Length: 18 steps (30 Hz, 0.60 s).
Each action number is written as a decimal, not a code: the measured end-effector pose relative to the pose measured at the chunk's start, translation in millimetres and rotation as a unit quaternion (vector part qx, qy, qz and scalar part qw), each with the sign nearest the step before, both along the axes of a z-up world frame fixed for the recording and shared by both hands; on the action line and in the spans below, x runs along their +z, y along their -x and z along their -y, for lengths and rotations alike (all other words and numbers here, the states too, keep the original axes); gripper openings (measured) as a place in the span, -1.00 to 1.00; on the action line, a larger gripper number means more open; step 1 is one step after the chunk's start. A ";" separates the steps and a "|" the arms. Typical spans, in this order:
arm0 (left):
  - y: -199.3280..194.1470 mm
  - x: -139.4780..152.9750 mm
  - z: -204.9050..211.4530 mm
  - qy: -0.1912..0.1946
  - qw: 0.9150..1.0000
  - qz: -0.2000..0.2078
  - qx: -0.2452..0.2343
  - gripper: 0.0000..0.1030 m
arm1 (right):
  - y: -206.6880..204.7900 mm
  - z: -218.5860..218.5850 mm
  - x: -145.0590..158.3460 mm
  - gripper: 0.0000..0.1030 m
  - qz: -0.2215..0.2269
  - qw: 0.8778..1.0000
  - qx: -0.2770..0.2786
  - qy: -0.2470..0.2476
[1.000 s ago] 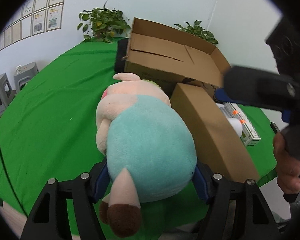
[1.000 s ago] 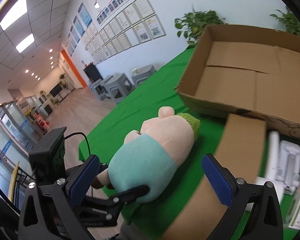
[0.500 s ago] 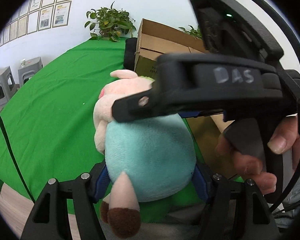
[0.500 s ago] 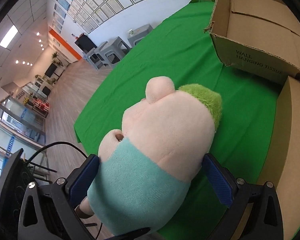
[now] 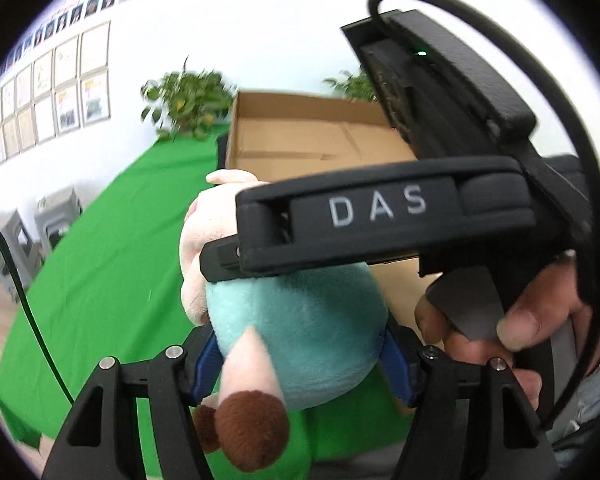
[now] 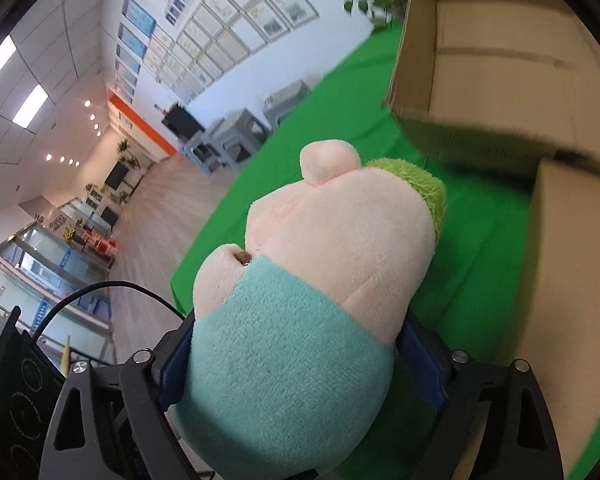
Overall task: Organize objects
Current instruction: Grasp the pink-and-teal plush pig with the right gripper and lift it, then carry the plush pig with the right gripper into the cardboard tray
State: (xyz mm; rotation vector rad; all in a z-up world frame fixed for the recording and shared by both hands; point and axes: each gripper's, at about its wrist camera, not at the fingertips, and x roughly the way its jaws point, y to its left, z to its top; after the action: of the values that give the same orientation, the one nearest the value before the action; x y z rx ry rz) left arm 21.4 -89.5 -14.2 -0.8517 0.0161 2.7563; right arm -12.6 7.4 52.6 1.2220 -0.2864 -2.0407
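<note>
A plush pig toy [image 5: 300, 320] with a teal body, pink head and brown feet is held above the green table. My left gripper [image 5: 300, 360] is shut on its lower body, blue pads pressing both sides. My right gripper [image 6: 300, 360] is shut on the same toy [image 6: 300, 300] around its middle; its black body [image 5: 400, 216] crosses the left wrist view over the toy's head. A large open cardboard box [image 5: 320, 140] stands beyond the toy, also in the right wrist view [image 6: 500, 60].
A closed brown carton [image 6: 572, 280] lies at the right of the toy, next to the open box. The green tablecloth [image 5: 100, 260] spreads to the left. Potted plants [image 5: 184, 104] stand at the back wall. Grey stools [image 6: 244, 132] stand off the table.
My right gripper has moved in over the toy and closed on its middle. Both grippers have lifted the toy, and the open box looks nearer.
</note>
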 end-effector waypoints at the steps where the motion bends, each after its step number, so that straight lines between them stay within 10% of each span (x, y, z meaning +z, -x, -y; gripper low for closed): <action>1: 2.8 6.3 -4.0 0.002 1.000 -0.011 -0.004 0.30 | 1.2 -5.3 10.4 0.61 -0.017 1.000 -0.008 0.003; 10: 61.3 89.1 -51.0 0.007 0.985 -0.161 -0.057 0.29 | 15.8 -65.5 149.4 0.43 -0.199 0.977 -0.080 -0.002; 18: 108.9 106.6 -58.7 0.008 0.980 -0.187 -0.071 0.29 | 28.9 -114.4 229.8 0.39 -0.248 0.962 -0.111 -0.012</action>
State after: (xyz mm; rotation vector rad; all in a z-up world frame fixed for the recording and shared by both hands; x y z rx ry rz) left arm -87.6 -30.8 92.4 -0.3104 0.1630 2.7378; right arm -41.4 121.8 282.4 0.6758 -0.1598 -2.4685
